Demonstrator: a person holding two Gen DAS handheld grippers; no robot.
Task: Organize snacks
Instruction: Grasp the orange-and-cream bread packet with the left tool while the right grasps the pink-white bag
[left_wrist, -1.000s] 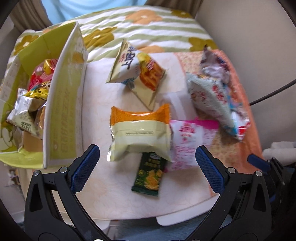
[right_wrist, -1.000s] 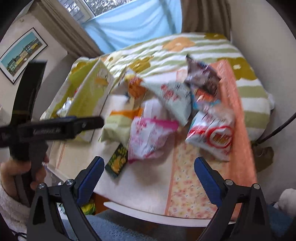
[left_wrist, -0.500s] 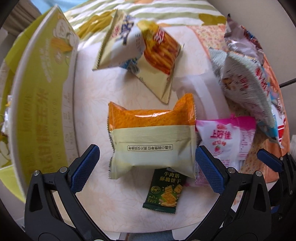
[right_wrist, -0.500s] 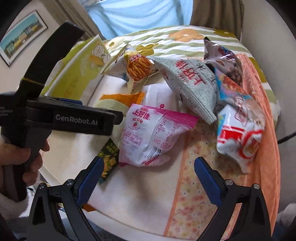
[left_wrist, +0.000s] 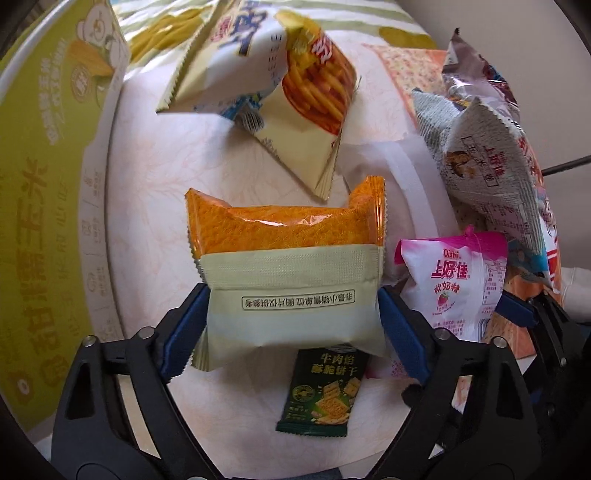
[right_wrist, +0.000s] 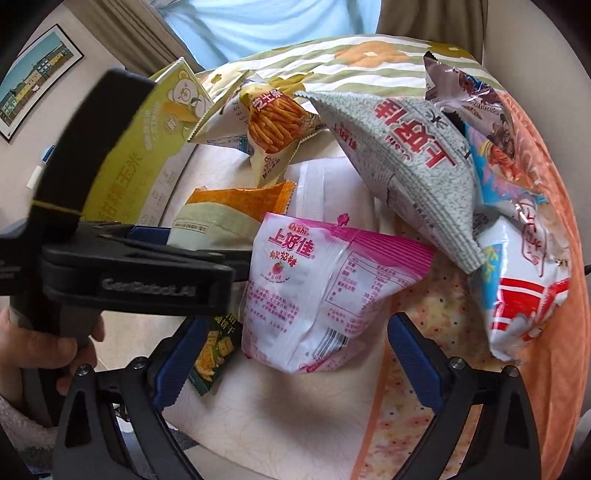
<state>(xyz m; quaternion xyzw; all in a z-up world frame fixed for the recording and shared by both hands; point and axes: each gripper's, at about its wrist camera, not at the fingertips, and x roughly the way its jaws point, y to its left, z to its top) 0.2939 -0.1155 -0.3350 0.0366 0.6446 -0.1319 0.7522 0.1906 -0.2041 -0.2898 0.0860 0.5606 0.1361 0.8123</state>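
Note:
An orange and cream snack pack lies on the table, also in the right wrist view. My left gripper has its blue pads against both sides of the pack's near end, closed on it. A pink Oishi bag lies right of it, also in the left wrist view. My right gripper is open, its fingers straddling the pink bag's near end without touching. A small dark green cracker packet lies under the orange pack's near edge.
A yellow-green cardboard box stands at the left. A fries-picture bag, a grey speckled bag, a red and white bag and a purple bag lie further back and right. The table edge is close in front.
Both grippers moved forward and down toward the snacks. The left gripper's fingers narrowed from wide open onto the orange and cream pack. The right gripper came up around the pink bag.

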